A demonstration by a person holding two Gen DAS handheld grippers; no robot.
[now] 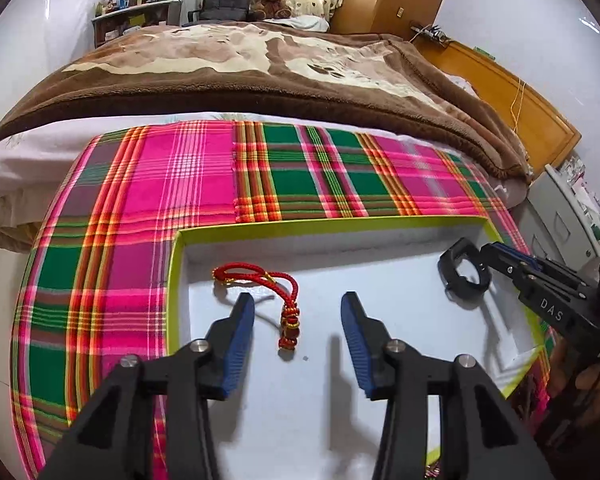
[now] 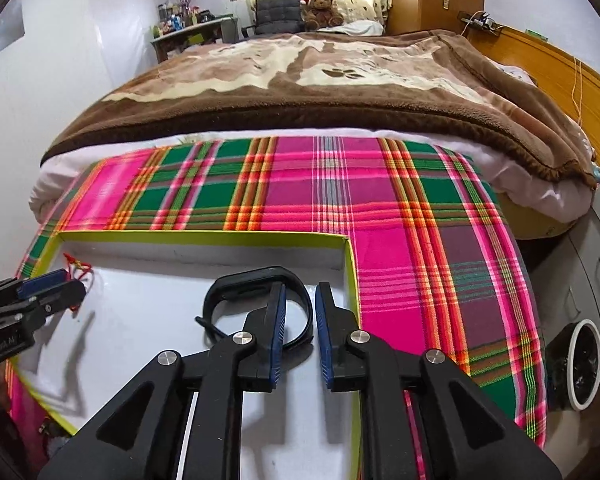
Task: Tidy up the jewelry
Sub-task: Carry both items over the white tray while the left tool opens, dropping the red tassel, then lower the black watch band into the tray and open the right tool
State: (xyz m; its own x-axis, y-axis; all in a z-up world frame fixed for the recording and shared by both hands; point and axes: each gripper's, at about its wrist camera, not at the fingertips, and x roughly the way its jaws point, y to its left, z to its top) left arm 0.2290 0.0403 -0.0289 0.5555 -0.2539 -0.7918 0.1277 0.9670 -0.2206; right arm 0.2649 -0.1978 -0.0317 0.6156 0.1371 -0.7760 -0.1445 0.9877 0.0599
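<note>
Spread wide, the jaws of the left gripper [image 1: 298, 304] hang over the white floor of a shallow box [image 1: 176, 280] with a yellow-green rim, and the red cord charm [image 1: 288, 312] lies between and just ahead of the fingertips, its loop trailing off past the left finger. Parted by a narrow gap, the jaws of the right gripper [image 2: 300, 312] hold nothing, while the black wristband [image 2: 252, 280] lies in the same box around the left fingertip, on the plaid cloth [image 2: 420, 240].
</note>
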